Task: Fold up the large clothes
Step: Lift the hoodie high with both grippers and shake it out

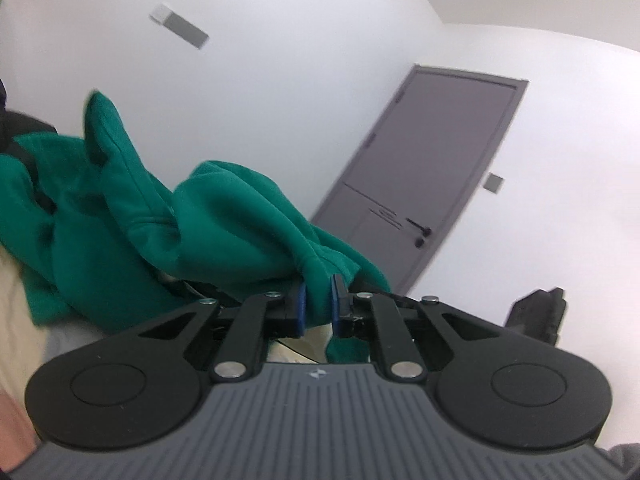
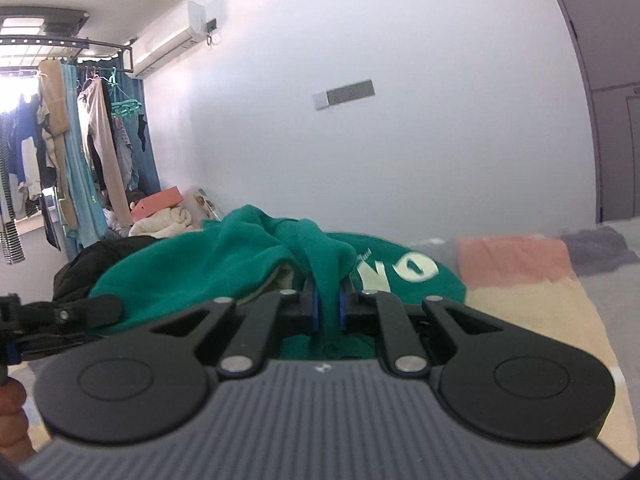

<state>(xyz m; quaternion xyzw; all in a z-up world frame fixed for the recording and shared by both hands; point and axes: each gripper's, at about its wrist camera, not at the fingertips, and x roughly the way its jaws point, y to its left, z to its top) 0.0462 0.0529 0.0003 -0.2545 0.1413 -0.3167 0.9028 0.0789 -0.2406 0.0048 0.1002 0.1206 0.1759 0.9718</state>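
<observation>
A large green sweatshirt (image 1: 132, 216) with pale lettering (image 2: 404, 270) lies bunched on the bed. In the left wrist view my left gripper (image 1: 318, 304) is shut on a fold of its green cloth, which rises in humps away to the left. In the right wrist view my right gripper (image 2: 328, 308) is shut on another ridge of the same sweatshirt (image 2: 192, 268), and the cloth runs back from the blue pads (image 2: 316, 310) over the heap. The other gripper shows as a black shape (image 2: 60, 316) at the left edge.
A pink and cream blanket (image 2: 532, 276) covers the bed at the right. A black garment (image 2: 104, 256) lies behind the sweatshirt, with a rack of hanging clothes (image 2: 68, 148) at far left. A grey door (image 1: 432, 168) stands in the white wall. A hand (image 2: 12, 416) shows at lower left.
</observation>
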